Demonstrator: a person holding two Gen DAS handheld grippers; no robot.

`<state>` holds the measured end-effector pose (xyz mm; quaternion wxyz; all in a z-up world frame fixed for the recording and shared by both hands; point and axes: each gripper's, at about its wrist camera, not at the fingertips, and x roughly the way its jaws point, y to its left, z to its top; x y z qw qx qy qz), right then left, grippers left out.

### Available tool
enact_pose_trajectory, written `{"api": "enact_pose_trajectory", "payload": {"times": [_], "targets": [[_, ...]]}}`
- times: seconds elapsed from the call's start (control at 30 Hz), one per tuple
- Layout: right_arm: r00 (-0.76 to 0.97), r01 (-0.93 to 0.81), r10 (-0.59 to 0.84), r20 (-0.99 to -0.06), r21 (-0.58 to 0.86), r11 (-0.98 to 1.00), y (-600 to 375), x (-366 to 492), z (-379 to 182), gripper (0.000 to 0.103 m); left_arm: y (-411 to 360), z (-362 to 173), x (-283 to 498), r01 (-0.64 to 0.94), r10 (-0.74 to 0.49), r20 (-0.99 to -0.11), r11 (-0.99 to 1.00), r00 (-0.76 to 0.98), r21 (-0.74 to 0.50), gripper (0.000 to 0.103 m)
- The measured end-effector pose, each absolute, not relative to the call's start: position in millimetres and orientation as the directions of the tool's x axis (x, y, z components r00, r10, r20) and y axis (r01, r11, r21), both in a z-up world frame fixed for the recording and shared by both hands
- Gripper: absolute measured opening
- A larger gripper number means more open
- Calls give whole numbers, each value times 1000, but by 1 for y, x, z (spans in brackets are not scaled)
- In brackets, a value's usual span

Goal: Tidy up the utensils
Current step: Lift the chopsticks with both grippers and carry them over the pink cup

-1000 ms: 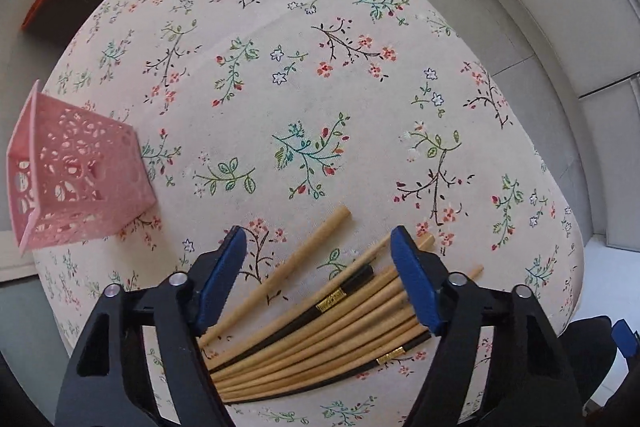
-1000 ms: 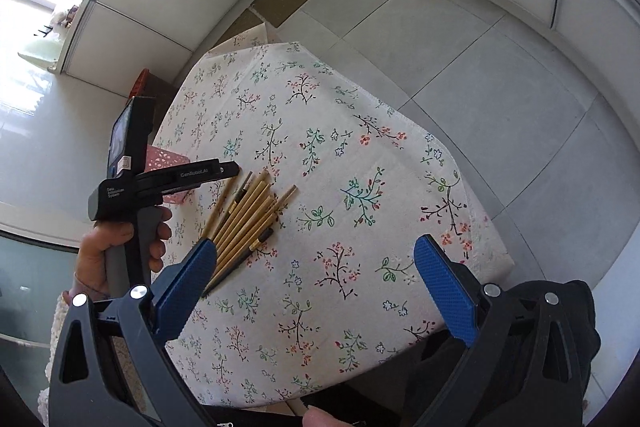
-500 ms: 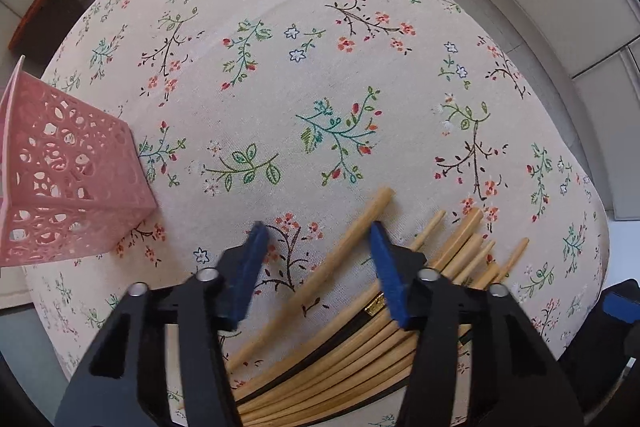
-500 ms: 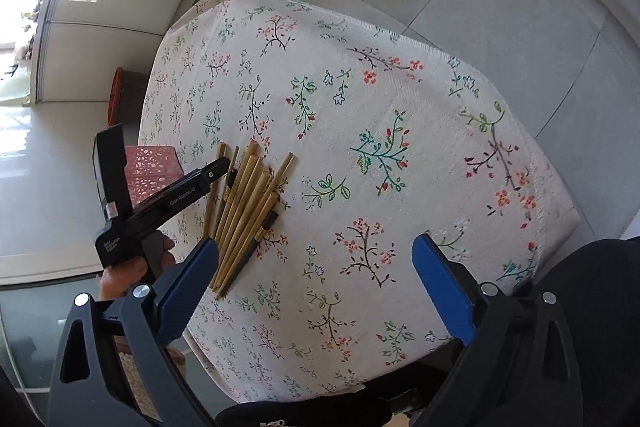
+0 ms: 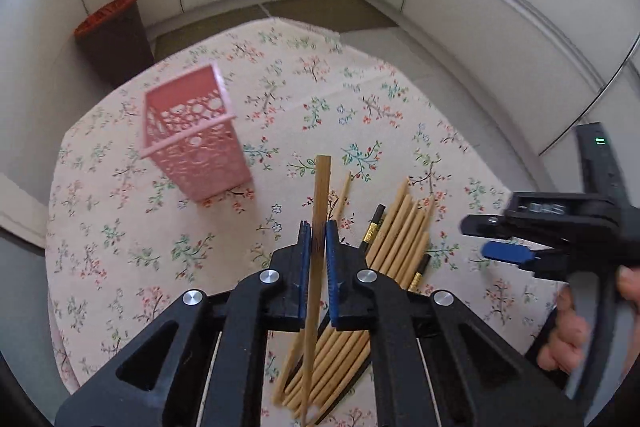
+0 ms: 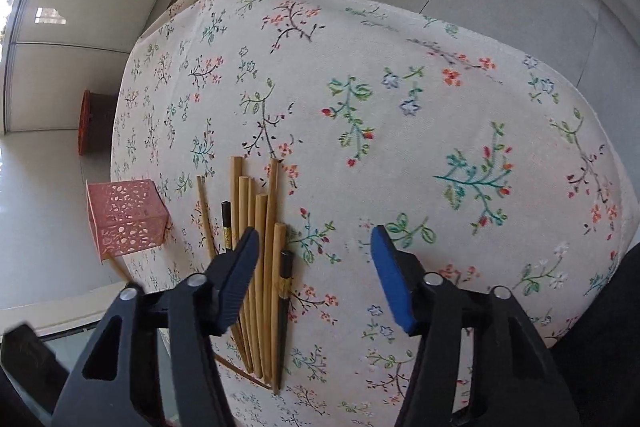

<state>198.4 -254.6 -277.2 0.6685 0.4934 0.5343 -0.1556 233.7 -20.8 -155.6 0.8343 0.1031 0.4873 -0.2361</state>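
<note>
My left gripper point(image 5: 316, 227) is shut on one light wooden chopstick point(image 5: 322, 187), held off the table with its end pointing towards the pink perforated basket point(image 5: 192, 143). The other wooden and black chopsticks point(image 5: 400, 227) lie in a loose pile on the floral tablecloth point(image 5: 120, 227), just right of that gripper. My right gripper point(image 6: 316, 231) hangs low over the pile point(image 6: 256, 227) with its jaws closing. The right-hand sticks show in the gap by its left finger, and no pad presses on them. The basket point(image 6: 124, 219) stands upright left of the pile.
A brown bin with an orange rim point(image 5: 112, 31) stands on the floor beyond the table's far left corner. White wall panels surround the table. A hand point(image 5: 568, 331) holds the right gripper's handle at the table's right side.
The left jaws closed on a single chopstick and lifted it out of the pile, tilting up towards the basket. The right gripper came down over the pile and its jaws narrowed.
</note>
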Motion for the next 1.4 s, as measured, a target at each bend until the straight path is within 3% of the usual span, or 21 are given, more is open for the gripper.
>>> {"api": "enact_pose_trajectory", "payload": {"times": [0.17,0.37,0.6,0.87,1.17,1.4], "targets": [[367,746,298,-881,470,472,-243,224,-282,39,20,-122,201,444,-356,-772,890,527,-108,6],[340,769,258,-904,425,478,-241,246,-292,22,56,-93,169,445,-418,-697,882,582,-157,6],[348,790,223,-910,413,453,-244,254,-292,5,68,-89,164,451,-446,-677,873,585,-186,6],[363,737,190,-912,406,540,-239,257,-283,5,71,-82,162,424,-432,-674,885,599,-191,6],[598,436,183,-781,507,744,-209,190,-162,5,72,-47,139,375,-400,-615,910,680,-177,6],[735,231,156,-660,460,857,-176,139,-65,5,71,-15,126,326,-366,-568,929,738,-175,6]]}}
